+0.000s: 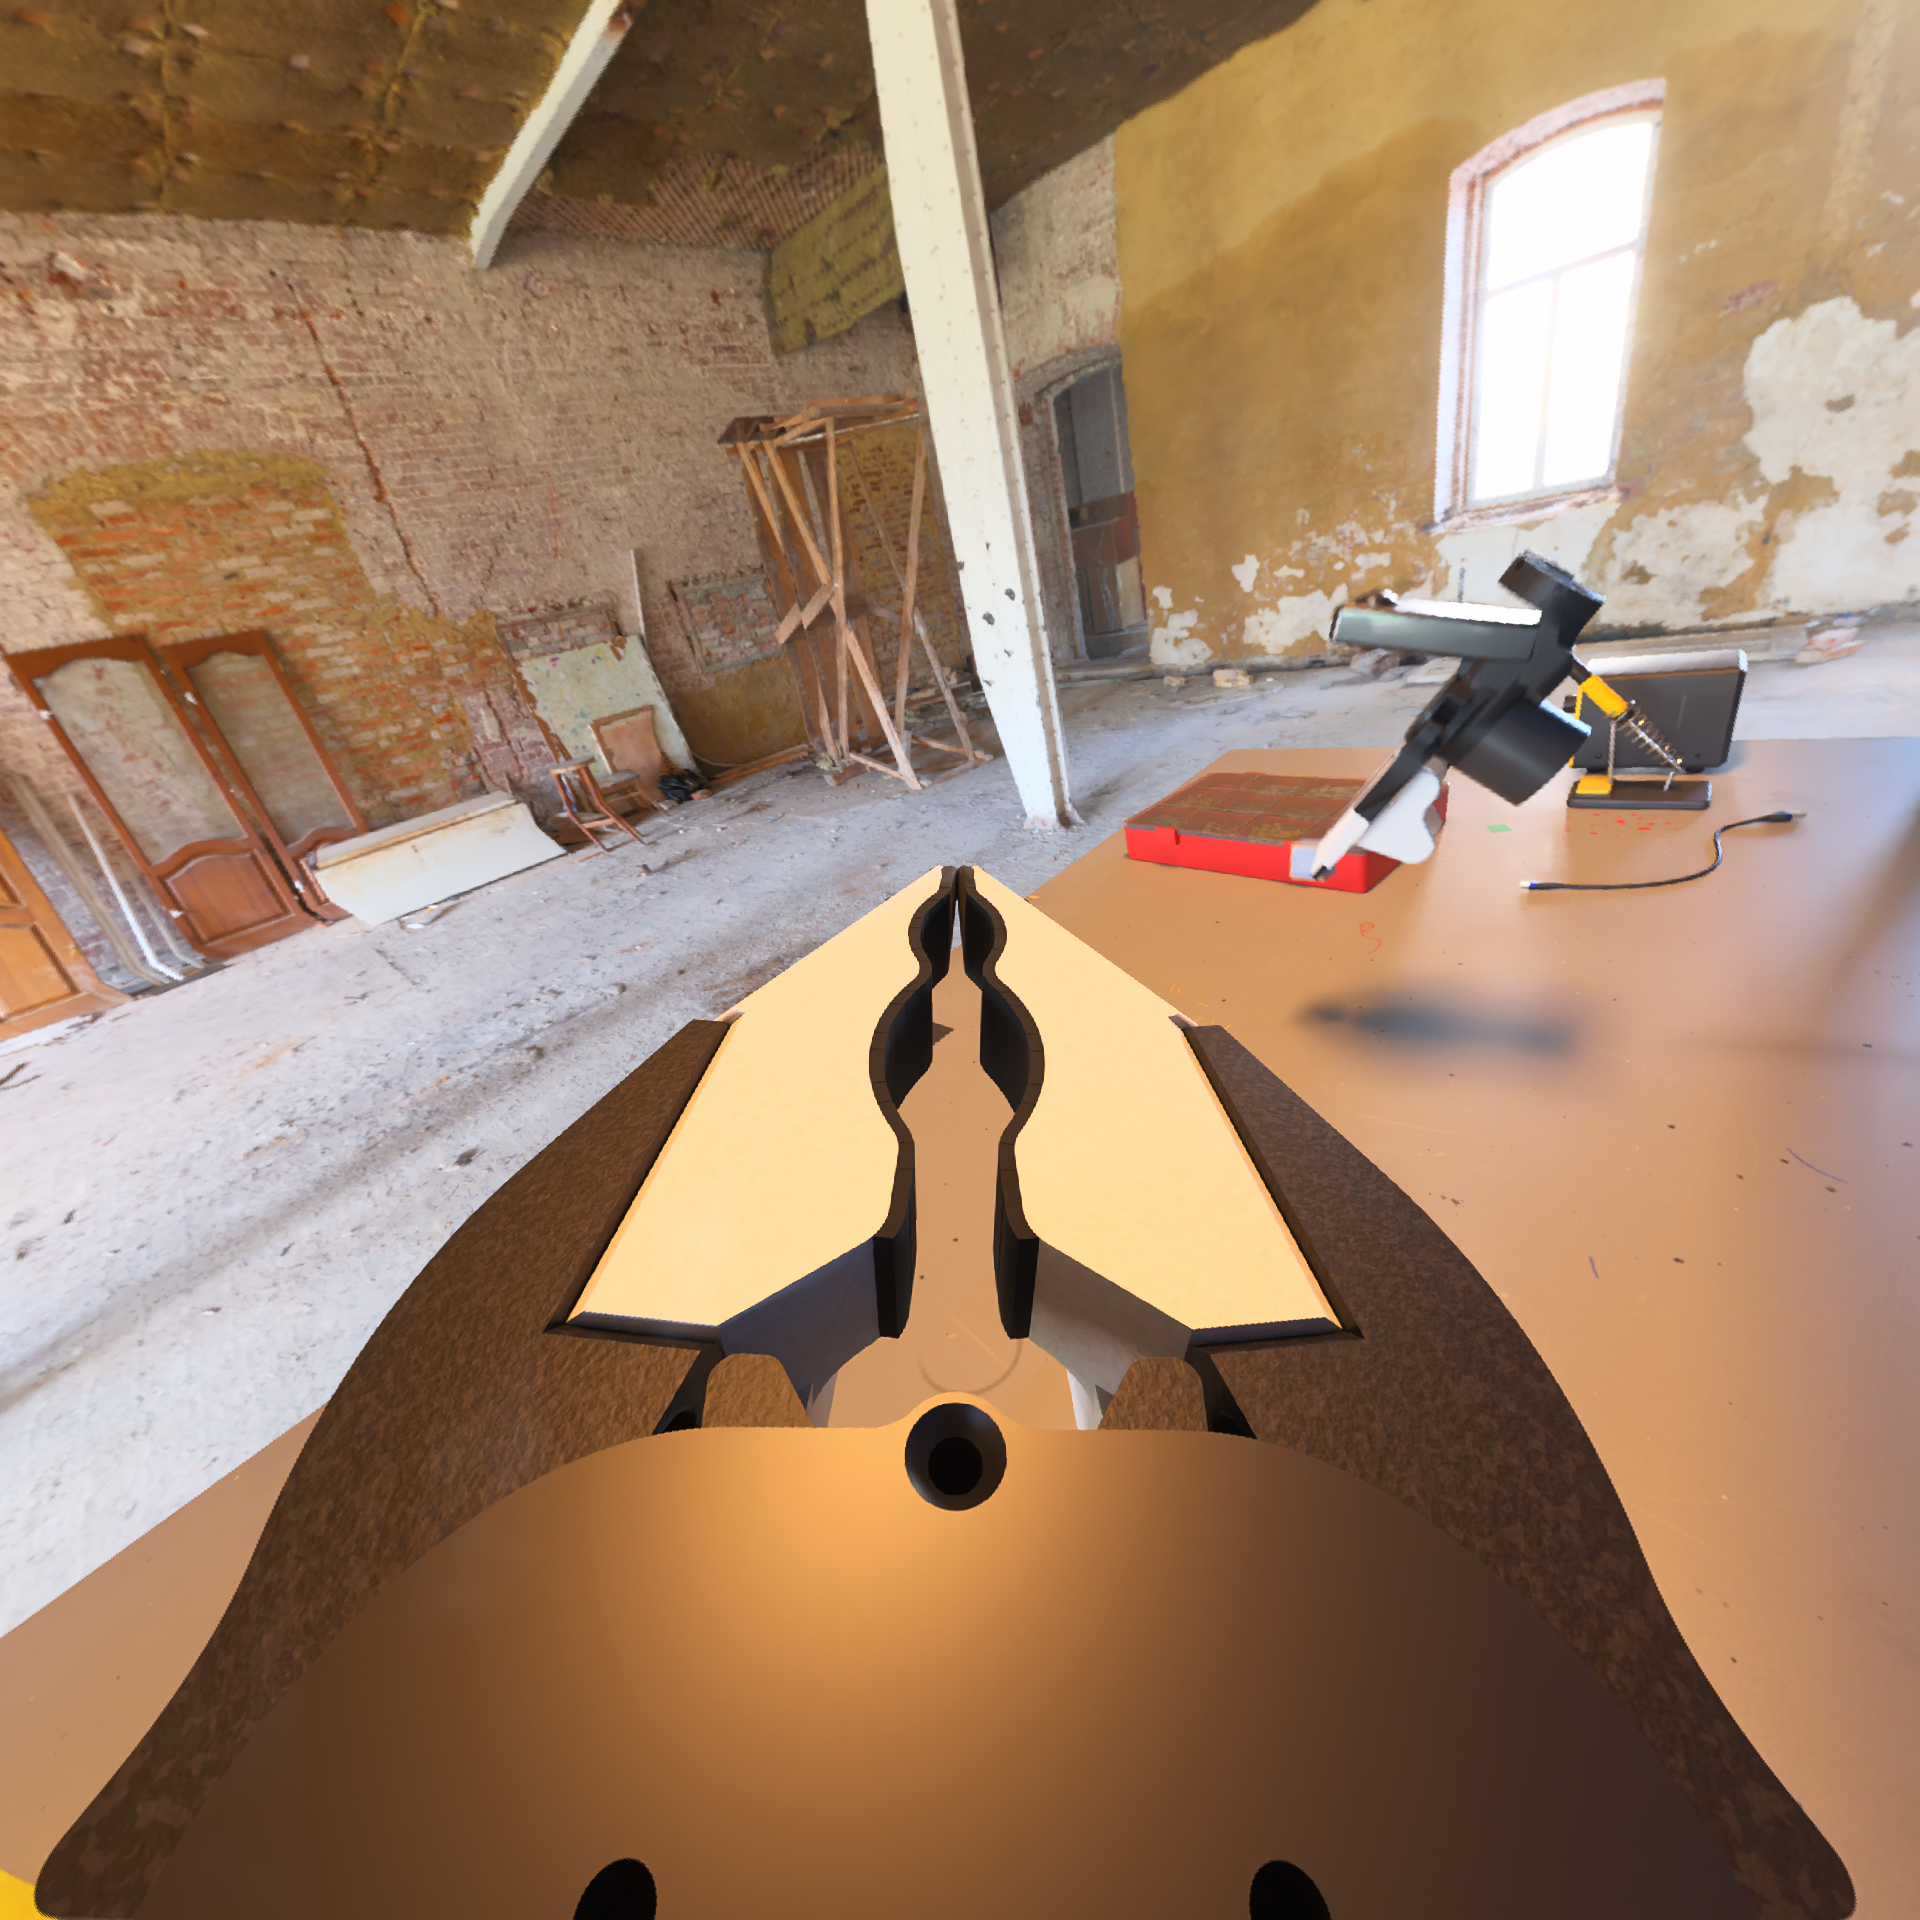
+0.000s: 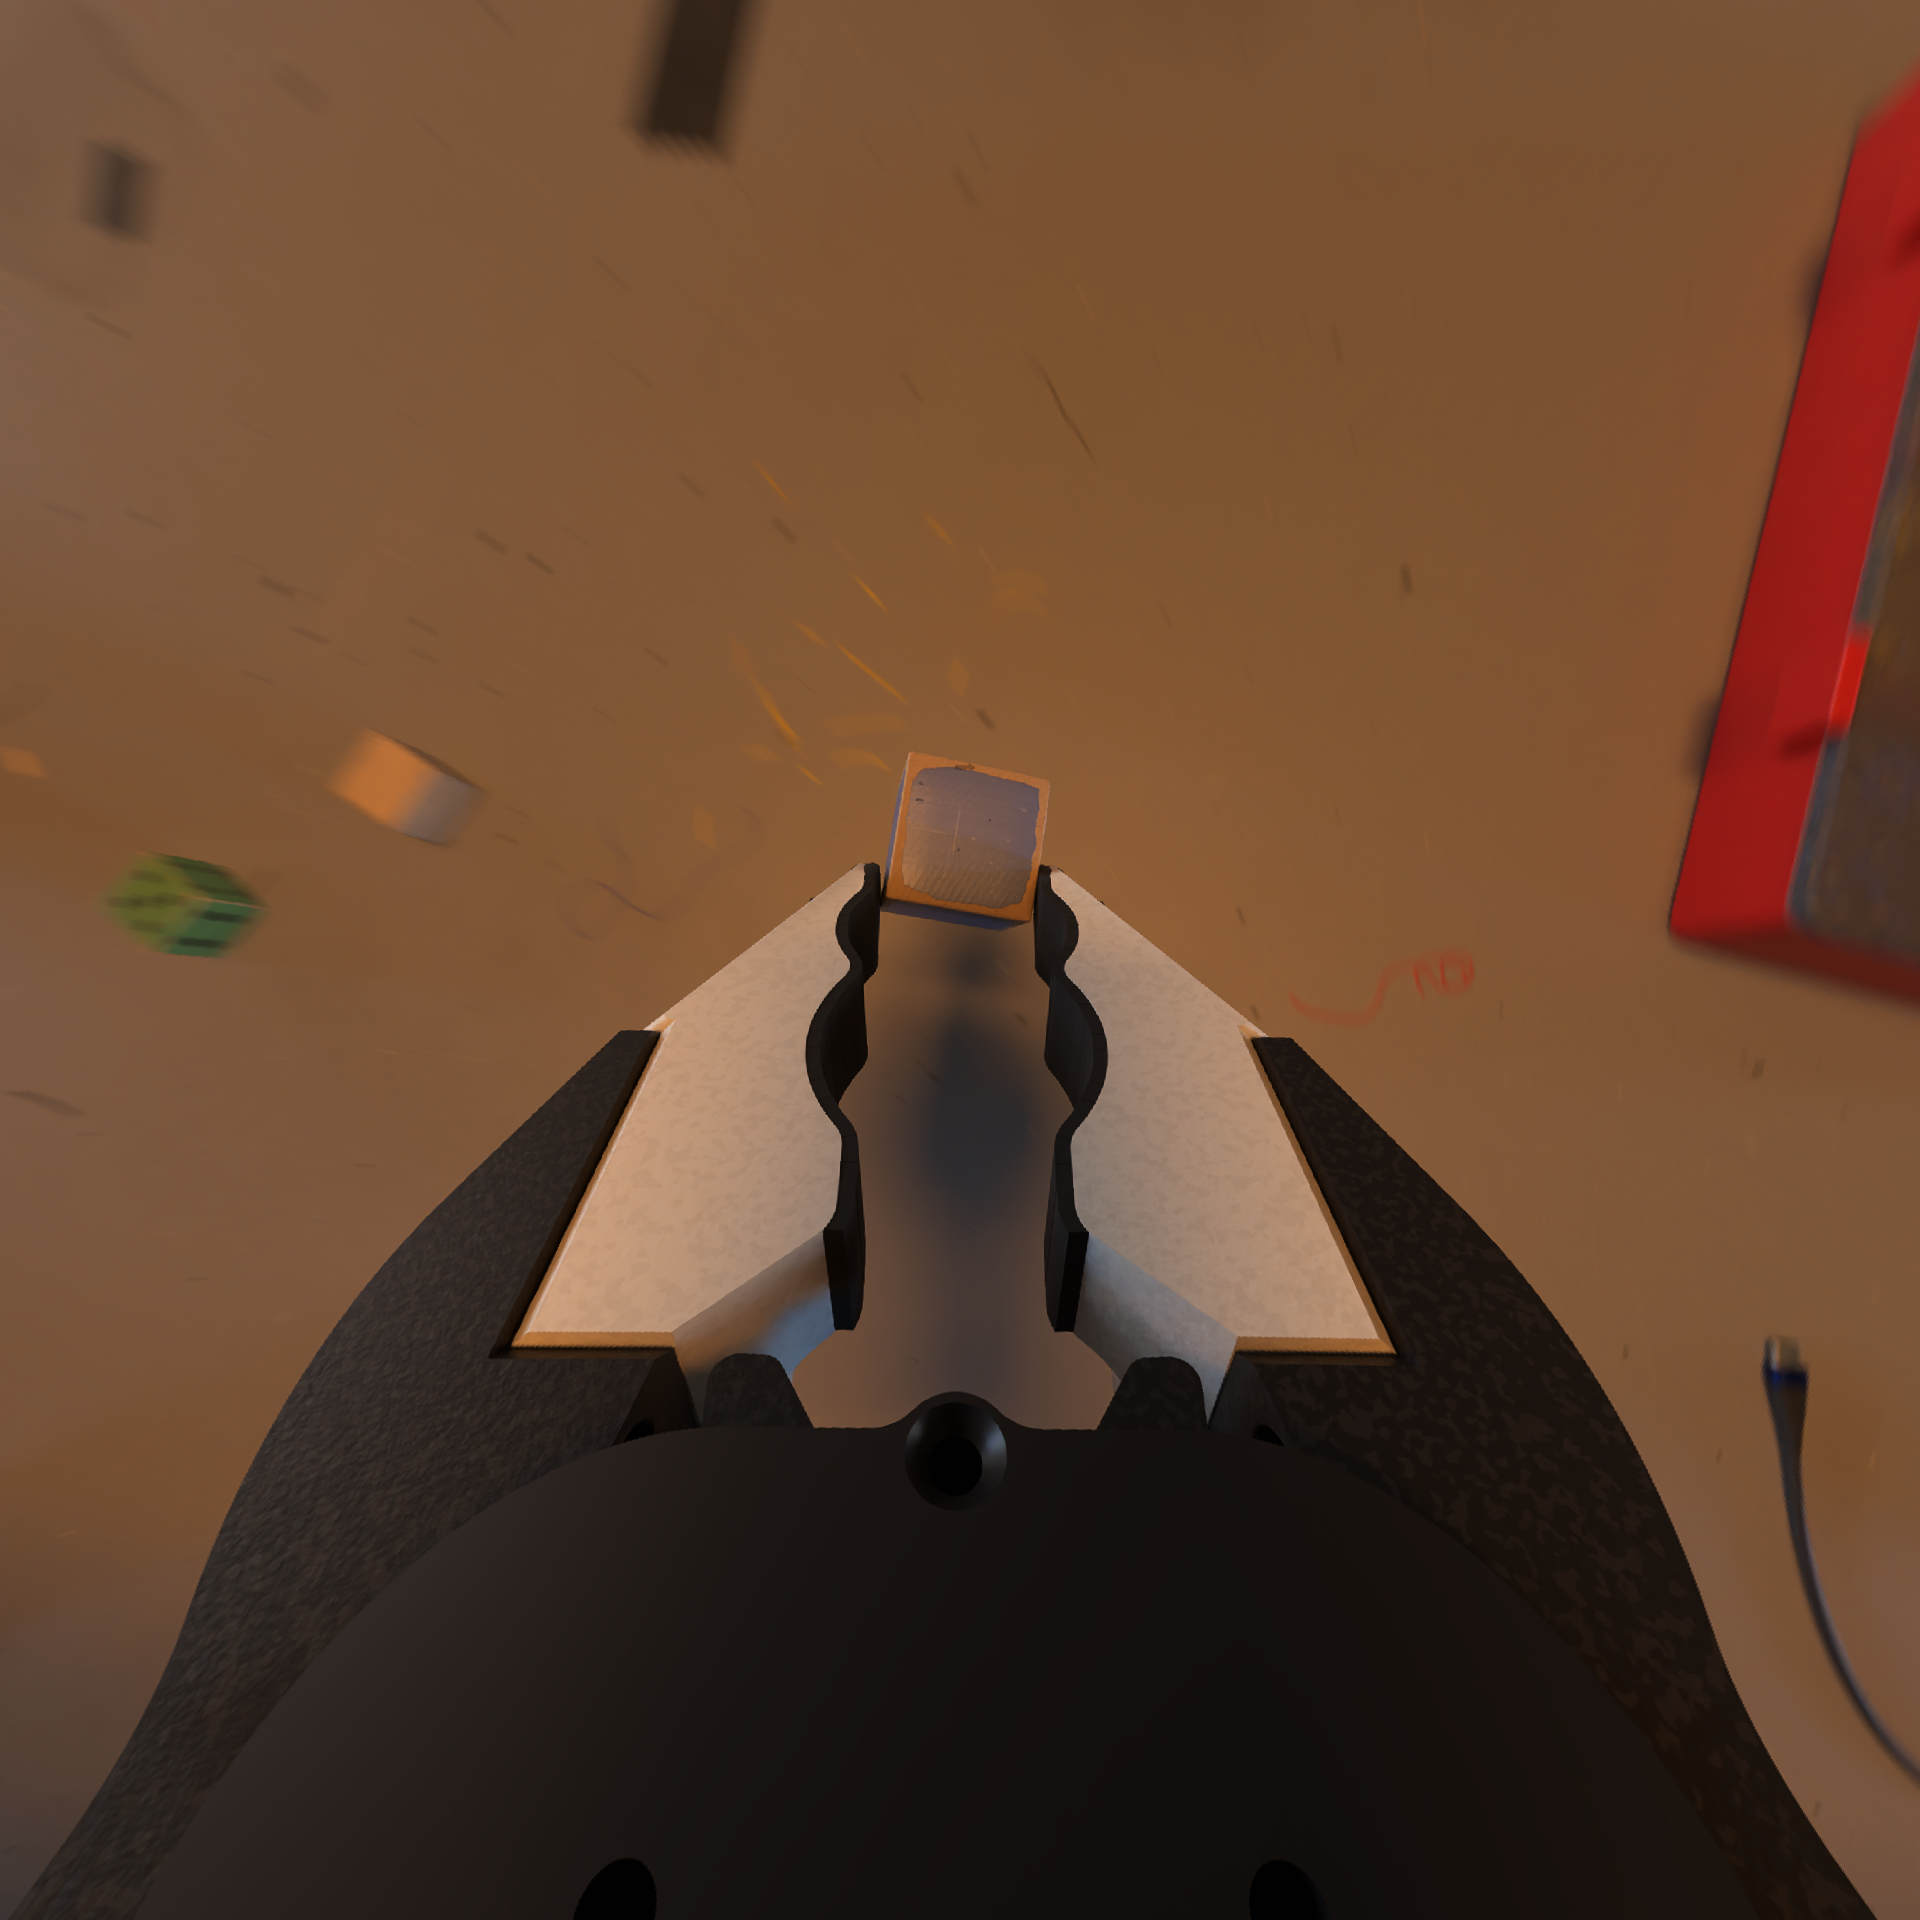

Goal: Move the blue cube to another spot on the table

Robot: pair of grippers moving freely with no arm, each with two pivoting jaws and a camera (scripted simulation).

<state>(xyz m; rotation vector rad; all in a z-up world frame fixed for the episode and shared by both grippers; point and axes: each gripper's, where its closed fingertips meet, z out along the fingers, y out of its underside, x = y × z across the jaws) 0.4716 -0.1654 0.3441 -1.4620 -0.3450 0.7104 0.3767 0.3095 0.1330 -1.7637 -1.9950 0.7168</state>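
In the right wrist view my right gripper [image 2: 958,883] is shut on the blue cube [image 2: 966,836], a small block with a grey-blue face and orange-lit edges, held at the fingertips above the brown table [image 2: 1247,520]. In the left wrist view the right gripper [image 1: 1325,857] hangs tilted over the far part of the table, the cube [image 1: 1302,860] a pale speck at its tips, its shadow [image 1: 1444,1023] on the table below. My left gripper [image 1: 956,883] is shut and empty, near the table's left edge.
A red parts box [image 1: 1247,847] lies at the far table edge; it also shows at the right in the right wrist view [image 2: 1766,675]. A soldering station [image 1: 1652,727] and a cable [image 1: 1662,873] sit behind. A green cube [image 2: 182,904] and a white block [image 2: 405,784] lie left.
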